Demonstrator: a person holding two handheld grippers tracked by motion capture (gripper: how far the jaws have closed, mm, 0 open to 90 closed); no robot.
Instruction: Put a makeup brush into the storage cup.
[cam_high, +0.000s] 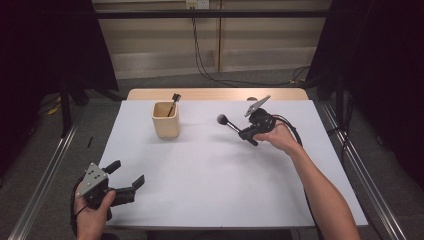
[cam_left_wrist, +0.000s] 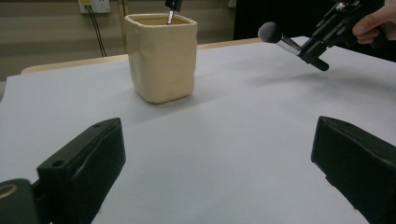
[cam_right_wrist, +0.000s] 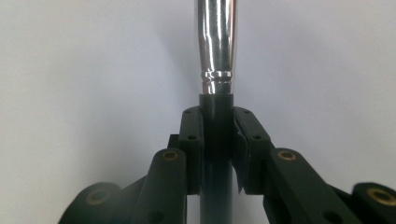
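Makeup brush (cam_high: 227, 122): that is what your right claw (cam_high: 243, 133) has clamped, and it is a slim one, with a round, fluffy grey head, a shiny silver ferrule with a ringed band, and a dark handle. In the right gripper view the handle (cam_right_wrist: 215, 135) runs straight up between the two pads, which press on it from either side, and the ferrule (cam_right_wrist: 216, 46) stands out just past the tips. In the high view the brush sticks out from the claw up and to the left, head leading, lifted clear of the white counter (cam_high: 210, 175); its shadow falls on the surface below.

Your left claw (cam_high: 126, 174) sits at the near left corner of the counter with its jaws spread wide and nothing between them. From its own view, the brush head (cam_left_wrist: 270, 32) hangs far ahead and to the right, well apart from it.

A cream, square-sided cup (cam_high: 166, 119) stands on the counter ahead of the left claw and well to the left of the brush head. A second brush (cam_high: 173, 103) with a dark tip leans inside it, poking above the rim. The held brush and the cup are apart, with bare counter between them.
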